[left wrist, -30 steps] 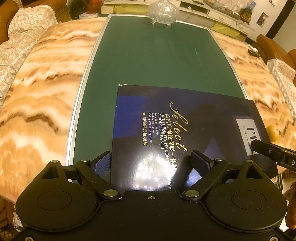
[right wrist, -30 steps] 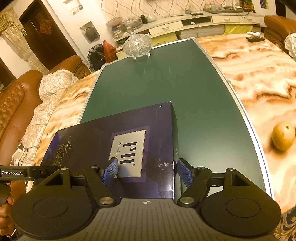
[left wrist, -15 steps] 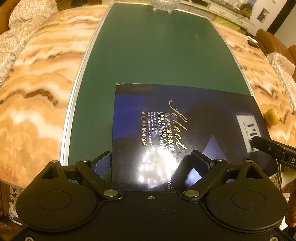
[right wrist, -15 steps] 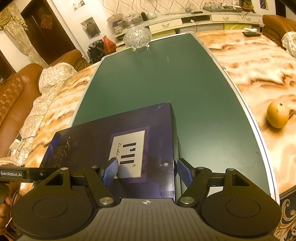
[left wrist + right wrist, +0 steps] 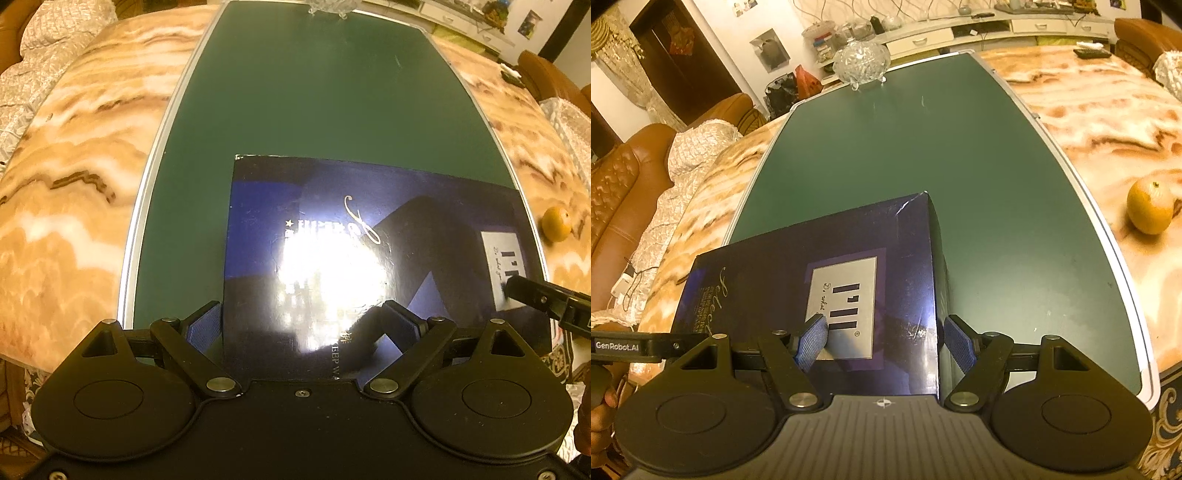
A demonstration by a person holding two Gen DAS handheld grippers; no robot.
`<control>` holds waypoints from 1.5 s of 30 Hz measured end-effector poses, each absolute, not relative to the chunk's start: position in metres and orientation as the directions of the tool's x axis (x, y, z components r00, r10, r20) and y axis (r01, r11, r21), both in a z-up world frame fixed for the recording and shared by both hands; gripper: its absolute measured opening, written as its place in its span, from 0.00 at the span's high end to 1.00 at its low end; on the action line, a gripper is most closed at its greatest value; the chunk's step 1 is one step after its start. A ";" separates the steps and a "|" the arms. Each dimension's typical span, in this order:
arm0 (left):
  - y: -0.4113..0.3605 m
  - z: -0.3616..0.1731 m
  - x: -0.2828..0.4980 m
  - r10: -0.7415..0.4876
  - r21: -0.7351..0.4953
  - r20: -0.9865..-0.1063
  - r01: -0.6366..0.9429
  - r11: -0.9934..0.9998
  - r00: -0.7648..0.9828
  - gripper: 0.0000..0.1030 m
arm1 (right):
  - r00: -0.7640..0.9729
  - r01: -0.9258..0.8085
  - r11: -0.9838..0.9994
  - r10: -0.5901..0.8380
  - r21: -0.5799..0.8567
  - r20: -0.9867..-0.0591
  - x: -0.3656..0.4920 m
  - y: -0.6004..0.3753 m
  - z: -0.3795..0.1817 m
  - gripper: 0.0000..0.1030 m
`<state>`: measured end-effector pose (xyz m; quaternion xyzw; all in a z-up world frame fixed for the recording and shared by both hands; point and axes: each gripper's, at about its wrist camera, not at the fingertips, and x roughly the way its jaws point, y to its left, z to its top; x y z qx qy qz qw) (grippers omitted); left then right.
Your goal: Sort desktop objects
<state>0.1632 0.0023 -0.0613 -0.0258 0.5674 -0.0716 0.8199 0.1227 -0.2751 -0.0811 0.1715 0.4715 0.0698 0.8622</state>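
Observation:
A dark blue flat box with gold lettering and a white label is held over the near end of the green mat. My left gripper is shut on its left end, one finger on top and one at the side. My right gripper is shut on the box at its right end, one blue pad on the white label and one against the side wall. The right gripper's finger also shows in the left wrist view.
A cut-glass bowl stands at the mat's far end. An orange lies on the marble table right of the mat; it also shows in the left wrist view. Sofas flank the table. A remote lies far right.
Both grippers have lifted the box: the table looks farther below, the glass bowl slid toward the top edge of the left view, and glare now covers the lettering.

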 end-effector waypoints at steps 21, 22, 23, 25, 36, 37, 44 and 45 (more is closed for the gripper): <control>0.004 -0.087 0.171 -0.154 -0.135 -0.929 0.078 0.988 0.337 0.10 | 0.534 0.031 0.939 0.274 0.342 -0.800 0.132 -0.273 -0.102 0.28; 0.005 -0.089 0.171 -0.155 -0.137 -0.929 0.077 0.988 0.335 0.10 | 0.535 0.031 0.939 0.273 0.342 -0.800 0.132 -0.273 -0.103 0.28; 0.005 -0.090 0.171 -0.156 -0.139 -0.930 0.075 0.987 0.334 0.10 | 0.537 0.032 0.939 0.273 0.343 -0.798 0.131 -0.273 -0.103 0.28; 0.006 -0.091 0.170 -0.160 -0.144 -0.929 0.072 0.987 0.334 0.11 | 0.540 0.034 0.938 0.273 0.345 -0.796 0.130 -0.274 -0.102 0.28; -0.003 -0.061 0.142 -0.148 -0.118 -0.885 0.096 0.988 0.442 0.11 | 0.601 -0.059 0.989 0.145 0.137 -0.786 0.102 -0.241 -0.082 0.40; -0.008 -0.062 0.140 -0.150 -0.112 -0.884 0.112 0.987 0.443 0.11 | 0.604 -0.071 0.992 0.129 0.108 -0.786 0.099 -0.237 -0.081 0.42; -0.025 -0.086 0.138 -0.134 -0.081 -0.906 0.148 0.986 0.401 0.11 | 0.579 -0.078 0.996 0.088 0.052 -0.810 0.096 -0.224 -0.090 0.56; -0.025 -0.090 0.139 -0.133 -0.080 -0.910 0.147 0.986 0.393 0.11 | 0.577 -0.077 0.996 0.084 0.048 -0.812 0.096 -0.224 -0.091 0.56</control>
